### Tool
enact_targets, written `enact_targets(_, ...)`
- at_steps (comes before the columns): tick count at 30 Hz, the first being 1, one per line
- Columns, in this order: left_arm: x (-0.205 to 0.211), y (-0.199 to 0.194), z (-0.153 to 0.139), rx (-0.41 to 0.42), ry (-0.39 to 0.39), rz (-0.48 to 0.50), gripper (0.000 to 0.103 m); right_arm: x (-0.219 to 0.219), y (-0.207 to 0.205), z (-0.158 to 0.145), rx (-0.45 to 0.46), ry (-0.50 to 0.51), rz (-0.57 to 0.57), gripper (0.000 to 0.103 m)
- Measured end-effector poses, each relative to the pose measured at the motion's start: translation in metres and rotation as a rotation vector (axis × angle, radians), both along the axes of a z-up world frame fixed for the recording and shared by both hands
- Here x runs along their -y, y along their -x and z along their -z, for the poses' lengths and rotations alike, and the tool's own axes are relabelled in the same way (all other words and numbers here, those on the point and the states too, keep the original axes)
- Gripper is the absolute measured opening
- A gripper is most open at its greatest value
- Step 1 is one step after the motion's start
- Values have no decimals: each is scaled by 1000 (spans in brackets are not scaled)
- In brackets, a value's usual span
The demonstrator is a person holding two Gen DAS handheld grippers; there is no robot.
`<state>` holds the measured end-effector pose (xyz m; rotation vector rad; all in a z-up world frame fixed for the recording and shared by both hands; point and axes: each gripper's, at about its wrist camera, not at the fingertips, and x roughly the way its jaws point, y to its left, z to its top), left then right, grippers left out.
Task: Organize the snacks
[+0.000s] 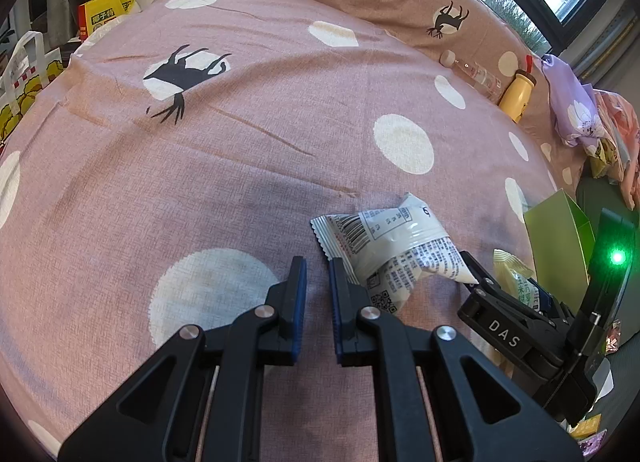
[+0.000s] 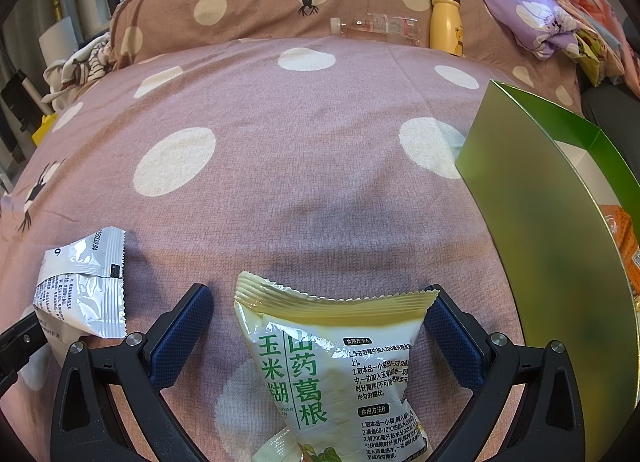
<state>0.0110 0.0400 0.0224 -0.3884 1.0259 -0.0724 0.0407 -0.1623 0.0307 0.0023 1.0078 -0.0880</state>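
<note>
A white snack packet [image 1: 394, 248] lies on the pink dotted bedspread [image 1: 240, 149], just right of my left gripper [image 1: 318, 262]. The left jaws stand a narrow gap apart with nothing between them. The same packet shows in the right wrist view [image 2: 82, 286] at lower left. My right gripper [image 2: 320, 298] is open wide, its fingers on either side of a cream and green snack packet [image 2: 336, 366]; the right pad [image 2: 448, 322] touches the packet's edge, the left pad stands apart. The right gripper [image 1: 480, 282] shows in the left wrist view beside the white packet.
An open green box [image 2: 540, 201] stands at the right with an orange packet [image 2: 624, 238] inside. A yellow bottle [image 2: 446, 23] and a clear bottle [image 2: 376, 27] lie by the pillow [image 2: 256, 1]. Crumpled clothes [image 2: 548, 17] are at far right, bags [image 1: 24, 81] off the bed's left.
</note>
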Motion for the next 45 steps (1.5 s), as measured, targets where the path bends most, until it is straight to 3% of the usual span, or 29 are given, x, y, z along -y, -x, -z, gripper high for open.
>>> enact_targets(45,0,2,-1,-3,5,6,11,0,0,1,2,0,0,103)
